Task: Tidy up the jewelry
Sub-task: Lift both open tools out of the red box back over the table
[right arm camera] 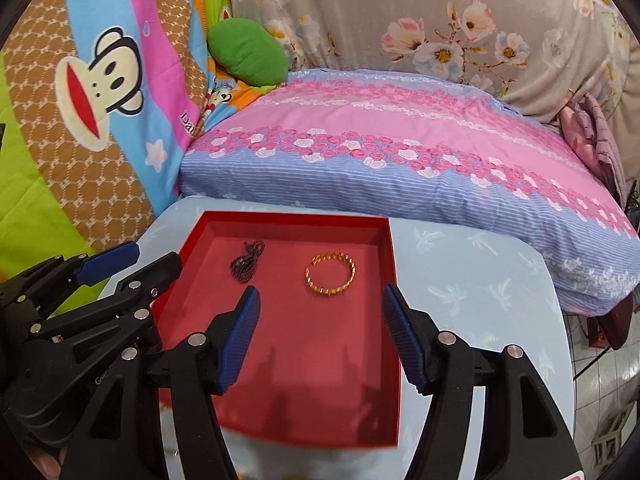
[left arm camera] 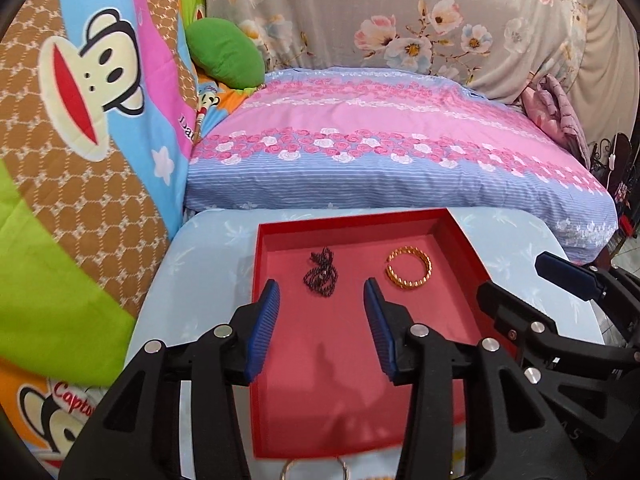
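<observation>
A red tray [left arm camera: 264, 256] [right arm camera: 394, 264] rests on a pale blue table. Inside it lie a dark chain necklace [left arm camera: 321, 271] [right arm camera: 247, 261] on the left and a gold bracelet [left arm camera: 409, 272] [right arm camera: 331, 274] on the right. My left gripper [left arm camera: 322, 294] hovers over the tray just short of the necklace, open, with nothing between its blue pads. My right gripper [right arm camera: 318, 300] hangs over the tray near the bracelet, also open and empty. Each gripper shows at the edge of the other's view: the right one [left arm camera: 520, 280], the left one [right arm camera: 152, 258].
A pink-and-blue floral pillow [left arm camera: 392, 148] lies beyond the table. A cartoon monkey blanket [left arm camera: 88, 120] and a green cushion [left arm camera: 226, 52] stand at the left, a grey floral cloth [left arm camera: 420, 20] at the back. Two metal rings [left arm camera: 316, 470] lie on the table at the tray's near edge.
</observation>
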Tool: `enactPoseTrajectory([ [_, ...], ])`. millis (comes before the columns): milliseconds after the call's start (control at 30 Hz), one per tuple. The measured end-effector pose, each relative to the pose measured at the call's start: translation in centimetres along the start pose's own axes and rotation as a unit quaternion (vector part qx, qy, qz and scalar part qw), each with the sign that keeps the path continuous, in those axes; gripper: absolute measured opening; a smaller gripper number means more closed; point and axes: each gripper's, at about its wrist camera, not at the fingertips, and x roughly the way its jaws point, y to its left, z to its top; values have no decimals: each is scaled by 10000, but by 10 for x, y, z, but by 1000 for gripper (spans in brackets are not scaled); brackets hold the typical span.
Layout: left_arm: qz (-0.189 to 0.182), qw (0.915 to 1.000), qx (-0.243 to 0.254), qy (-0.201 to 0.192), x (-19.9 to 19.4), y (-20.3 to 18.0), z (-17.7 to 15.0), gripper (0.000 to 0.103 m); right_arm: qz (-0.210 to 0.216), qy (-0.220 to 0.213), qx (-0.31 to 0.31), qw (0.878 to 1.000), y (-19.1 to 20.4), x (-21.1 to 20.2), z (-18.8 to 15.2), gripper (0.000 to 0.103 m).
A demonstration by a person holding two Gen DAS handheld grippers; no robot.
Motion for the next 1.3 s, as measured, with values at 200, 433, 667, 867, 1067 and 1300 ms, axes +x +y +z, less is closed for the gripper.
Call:
enactPoseTrajectory([
  [200, 87, 9999, -37, 69, -32, -2, -30, 43, 29, -34, -31, 10000, 9, -36, -34, 62],
  [433, 134, 9996, -172, 163, -56, -5, -64, 43, 27, -9, -29, 10000, 15, -61, -68, 62],
  [667, 217, 9988, -266, 338, -62, -8, -91, 43, 51, 124, 14, 9999, 17, -66, -94, 62],
  [867, 269, 9983, -292, 417, -65, -10, -107, 43, 98, 209, 62, 9997, 17, -67, -112, 62],
  [1067, 291, 9977, -313, 521, -64, -11, -120, 43, 114, 315, 98, 9994, 16, -66, -126, 62],
  [1300, 266, 9964, -521, 616, -60, -5, -136, 58, 90, 458, 90, 9989, 12, -60, -144, 64],
])
